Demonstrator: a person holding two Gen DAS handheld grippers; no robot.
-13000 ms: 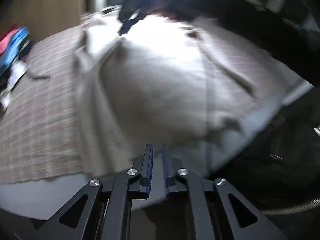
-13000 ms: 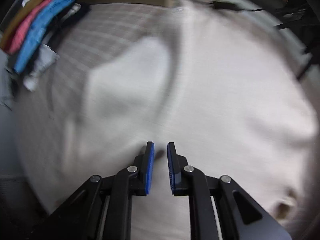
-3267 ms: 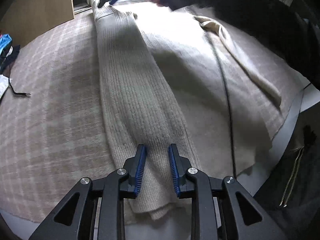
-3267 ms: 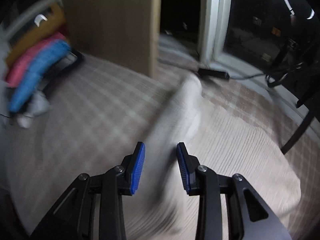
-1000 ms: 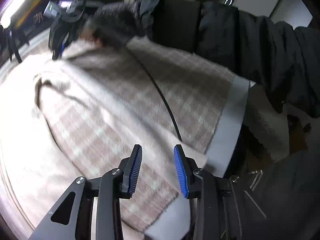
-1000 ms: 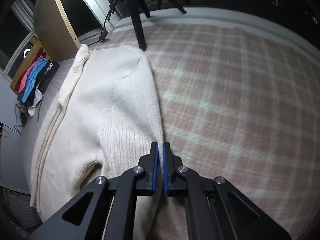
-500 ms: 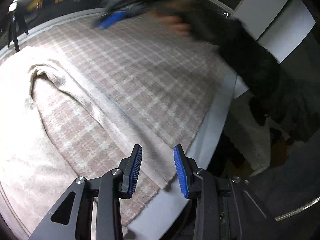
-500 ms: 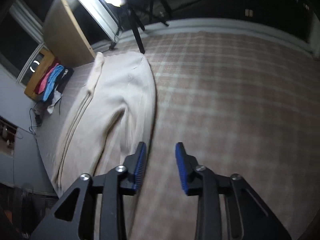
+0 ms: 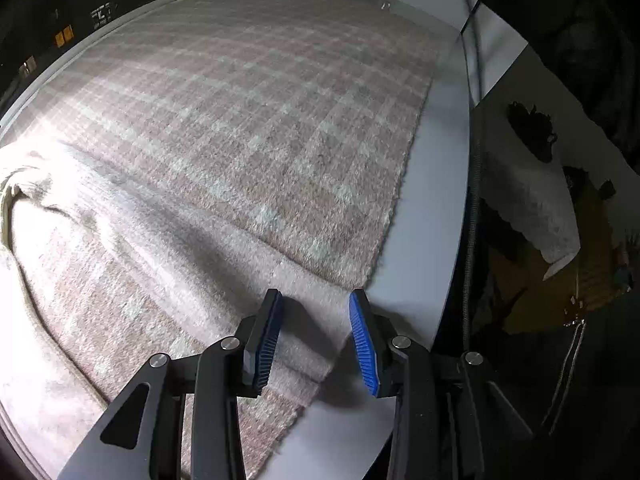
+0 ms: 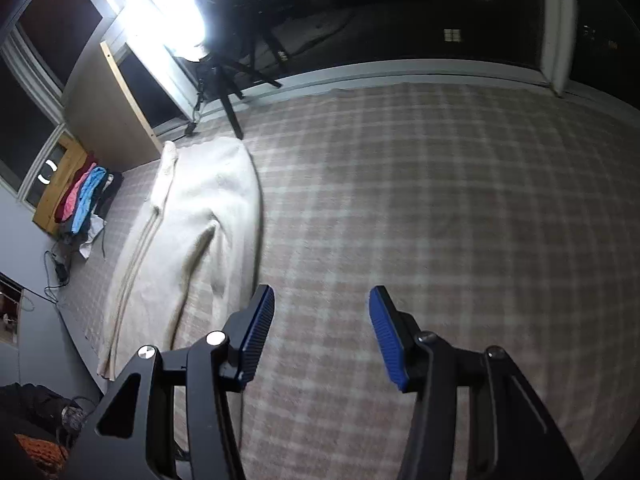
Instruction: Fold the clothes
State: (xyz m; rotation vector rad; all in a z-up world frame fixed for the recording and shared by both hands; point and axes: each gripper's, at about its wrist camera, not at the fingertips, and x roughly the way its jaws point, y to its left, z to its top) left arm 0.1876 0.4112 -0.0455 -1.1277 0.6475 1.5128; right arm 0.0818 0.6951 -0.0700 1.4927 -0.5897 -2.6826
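Observation:
A cream knit sweater lies folded lengthwise on the pink plaid blanket, at the left of the right wrist view. My right gripper hangs above bare blanket to the sweater's right. Its jaws are opening and nothing is between them. In the left wrist view a cream strip of the sweater runs across the blanket to the table's near corner. My left gripper stands open just over the end of that strip, which lies between the fingers without the pads pressing on it.
The blanket ends at a white table edge, with a person's dark clothing beyond. A stack of coloured clothes sits on a wooden shelf at the far left. A bright lamp and tripod legs stand behind the sweater.
My right gripper let go of the sweater's edge, opened, and lifted away to the right. My left gripper came down over the end of the cream strip at the blanket's corner.

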